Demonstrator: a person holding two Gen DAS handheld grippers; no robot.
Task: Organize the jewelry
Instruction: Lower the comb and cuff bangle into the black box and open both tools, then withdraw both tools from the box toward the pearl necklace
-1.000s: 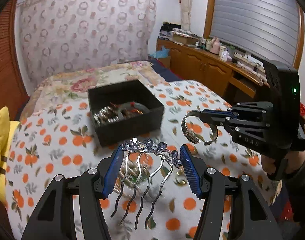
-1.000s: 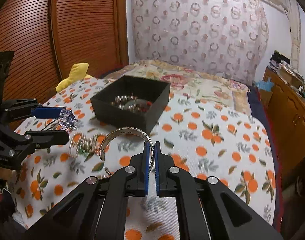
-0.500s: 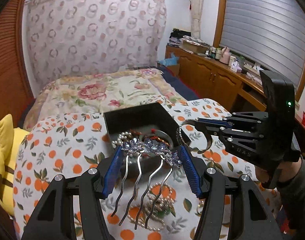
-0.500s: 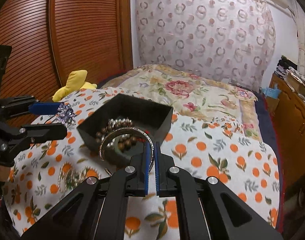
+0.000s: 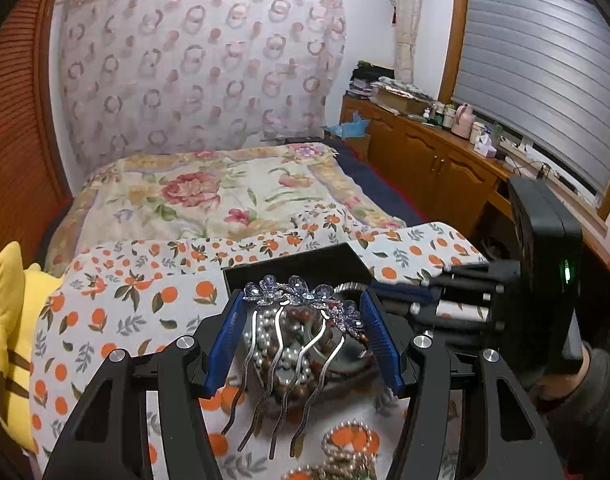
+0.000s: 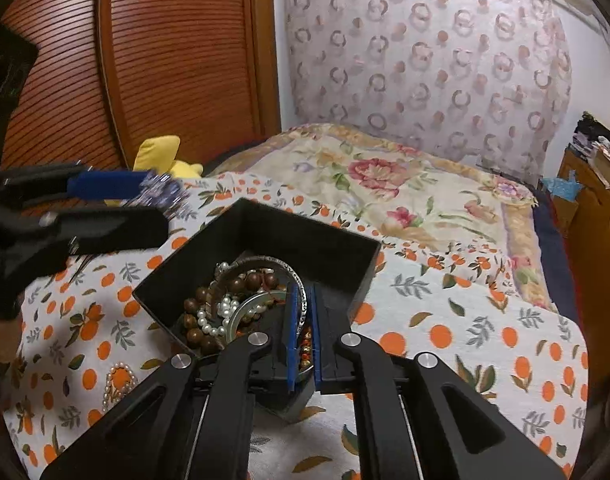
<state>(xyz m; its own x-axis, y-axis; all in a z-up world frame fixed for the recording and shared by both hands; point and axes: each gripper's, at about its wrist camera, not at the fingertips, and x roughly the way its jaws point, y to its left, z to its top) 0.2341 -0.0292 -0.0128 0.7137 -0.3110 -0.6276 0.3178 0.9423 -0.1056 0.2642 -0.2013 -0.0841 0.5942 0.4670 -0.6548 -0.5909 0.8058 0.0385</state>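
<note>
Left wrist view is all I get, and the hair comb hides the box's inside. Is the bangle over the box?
Observer: Yes. The silver bangle sits between the right gripper's jaws, above the inside of the black box. Those jaws are opening.
Operator: What's in there?
Observer: Brown beads and a pearl strand, mostly in the near half.
Operator: Room for my comb?
Observer: Probably. The floor of the far corner looks bare.
</note>
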